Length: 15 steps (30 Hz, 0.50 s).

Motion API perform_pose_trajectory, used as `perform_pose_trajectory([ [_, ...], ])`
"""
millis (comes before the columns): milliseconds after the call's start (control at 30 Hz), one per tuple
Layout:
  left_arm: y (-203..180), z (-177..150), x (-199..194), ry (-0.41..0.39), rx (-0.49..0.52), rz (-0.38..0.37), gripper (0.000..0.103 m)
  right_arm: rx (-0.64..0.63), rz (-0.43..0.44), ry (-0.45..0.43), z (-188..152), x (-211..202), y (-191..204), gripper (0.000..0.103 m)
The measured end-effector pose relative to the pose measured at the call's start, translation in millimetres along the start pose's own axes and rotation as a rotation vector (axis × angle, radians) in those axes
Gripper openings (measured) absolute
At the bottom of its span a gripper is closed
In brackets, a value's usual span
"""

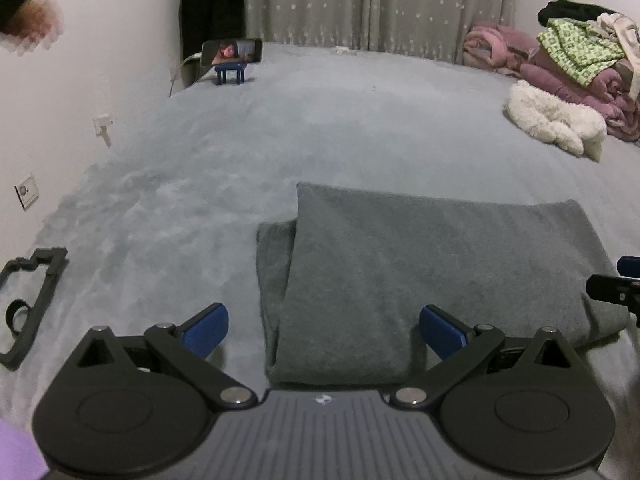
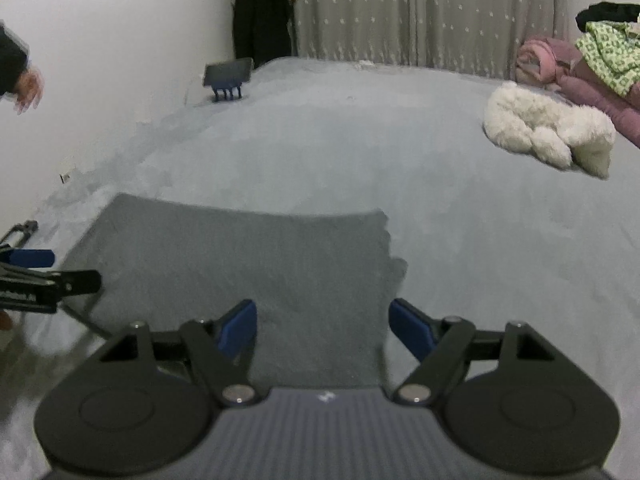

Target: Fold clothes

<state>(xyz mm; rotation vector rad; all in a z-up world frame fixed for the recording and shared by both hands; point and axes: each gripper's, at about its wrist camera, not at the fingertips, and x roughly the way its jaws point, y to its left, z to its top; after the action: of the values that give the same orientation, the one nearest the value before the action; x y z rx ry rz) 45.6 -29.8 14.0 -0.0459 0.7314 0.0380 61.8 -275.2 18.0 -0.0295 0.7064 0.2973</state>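
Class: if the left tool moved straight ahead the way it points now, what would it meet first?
Most likely the folded grey garment, lying directly ahead between the open fingers of the left tool. Height above it is unclear.

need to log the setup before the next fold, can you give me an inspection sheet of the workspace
surface: bed with a pale blue plush cover, lightly rumpled at the left.
job's things: grey garment folded flat at the near edge, a narrower layer showing along its left side.
clutter: white fluffy item; pile of pink bedding and clothes at far right; phone on a blue stand at far left; black frame with a strap at near left.
grippers: left tool open, over the garment's near edge; right tool open, over the garment.
cables: nothing seen.
surroundings: white wall with sockets left, star-print curtain behind, dark clothing hanging.
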Motion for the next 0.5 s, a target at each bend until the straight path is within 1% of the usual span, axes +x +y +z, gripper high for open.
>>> perform_pose_trajectory([
  [67,-4,1,-4,-0.049,0.021,-0.018,0.103,-0.008,0.028,-0.031,2,-2,7,0.076],
  [100,-7,1,-5,-0.067,0.033,-0.029,0.103,-0.019,0.043,-0.033,1,-1,12,0.076],
  [200,-15,-1,0,-0.081,0.072,-0.056,0.103,-0.054,0.088,-0.036,0,4,27,0.076],
  [267,-18,-4,9,-0.041,0.089,-0.048,0.103,-0.065,0.077,0.024,-3,17,31,0.076],
  [333,-15,-7,20,0.001,0.071,-0.035,0.103,-0.054,0.079,0.040,-5,22,30,0.077],
  [400,-6,-6,24,0.024,0.018,-0.053,0.103,-0.043,0.081,0.049,-4,23,28,0.077],
  [500,0,-3,24,0.028,-0.009,-0.049,0.103,-0.039,0.080,0.049,-2,23,27,0.077],
])
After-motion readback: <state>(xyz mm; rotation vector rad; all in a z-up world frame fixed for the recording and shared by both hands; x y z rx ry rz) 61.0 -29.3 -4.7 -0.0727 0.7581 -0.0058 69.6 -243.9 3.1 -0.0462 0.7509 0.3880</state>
